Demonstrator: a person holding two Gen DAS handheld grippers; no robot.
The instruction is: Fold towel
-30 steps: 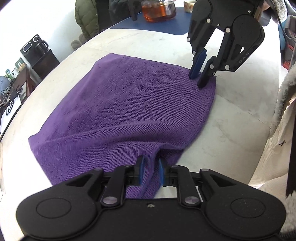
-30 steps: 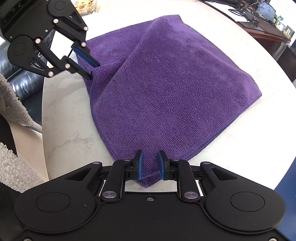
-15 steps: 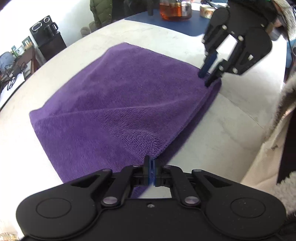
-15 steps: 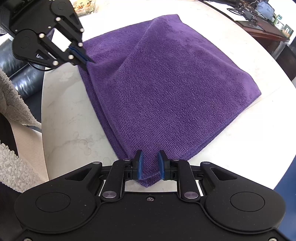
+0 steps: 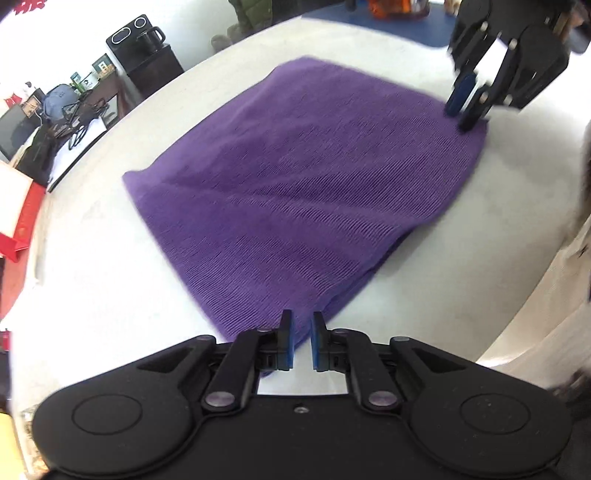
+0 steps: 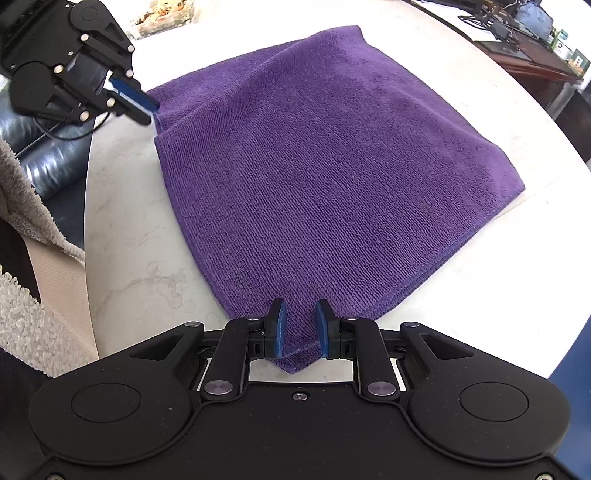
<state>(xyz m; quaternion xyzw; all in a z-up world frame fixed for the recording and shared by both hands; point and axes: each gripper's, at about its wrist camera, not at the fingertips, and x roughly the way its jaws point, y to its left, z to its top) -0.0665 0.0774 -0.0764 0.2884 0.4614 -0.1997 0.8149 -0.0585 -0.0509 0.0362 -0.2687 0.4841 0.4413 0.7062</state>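
Purple towel (image 6: 325, 177) lies folded in layers on the white marble table (image 6: 125, 236), spread flat between the two grippers, with its stacked edges visible along the side nearest the table rim. Right gripper (image 6: 300, 328), closest in the right wrist view, has its blue pads on either side of the near corner of the towel; the corner bunches up between them and its tip pokes out behind the pads, so this gripper is clamped on the cloth through a narrow gap. Left gripper (image 5: 302, 341), closest in the left wrist view, has the opposite corner of the towel between its blue pads, and its jaws are opening; a slim gap shows between the pads and the cloth, though motion blur makes contact hard to judge. From the right wrist view the left gripper (image 6: 142, 109) sits at the far left corner of the towel, its fingertips at the layered edge. A fleecy cream sleeve (image 6: 33, 206) and a dark leather seat (image 6: 51, 162) sit beside the table edge. Farther off stand a cluttered wooden desk (image 6: 528, 55), a black speaker (image 5: 127, 33) and a blue mat (image 5: 417, 26).
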